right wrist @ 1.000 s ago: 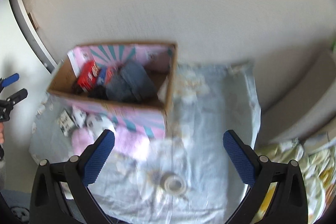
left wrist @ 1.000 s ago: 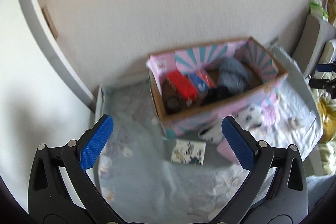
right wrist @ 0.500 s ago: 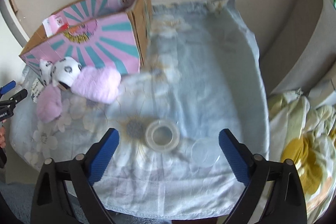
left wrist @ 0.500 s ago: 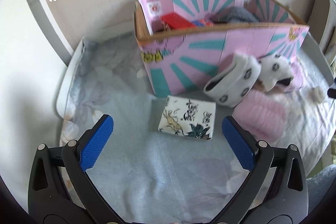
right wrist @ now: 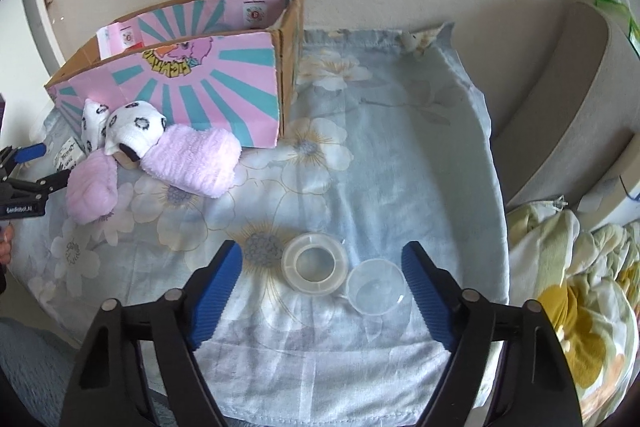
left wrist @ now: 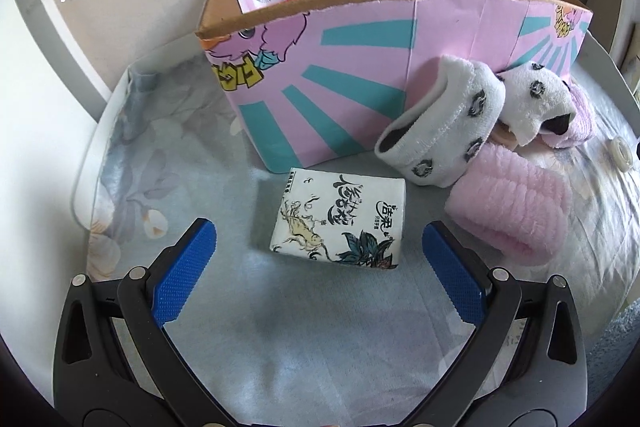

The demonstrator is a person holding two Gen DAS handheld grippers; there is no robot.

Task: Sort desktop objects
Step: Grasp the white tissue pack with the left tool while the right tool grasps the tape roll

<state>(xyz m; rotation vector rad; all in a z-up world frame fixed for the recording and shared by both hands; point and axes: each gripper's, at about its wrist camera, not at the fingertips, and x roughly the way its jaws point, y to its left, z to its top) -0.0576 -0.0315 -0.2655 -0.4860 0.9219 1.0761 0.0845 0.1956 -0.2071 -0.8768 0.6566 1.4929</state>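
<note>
Left gripper: fingers standing wide, holding nothing; tissue pack lying between the tips, untouched, box beyond. Right gripper: fingers closing, touching nothing; tape roll and clear cup lying between them.

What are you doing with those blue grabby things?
A person is tidying a table with two hand-held grippers. The left gripper hangs open just in front of a tissue pack that lies by the pink cardboard box. The right gripper is low over a clear tape roll and a small clear cup, its jaws closing with both between them, not yet touching. Fuzzy socks still lie outside the box.
</note>
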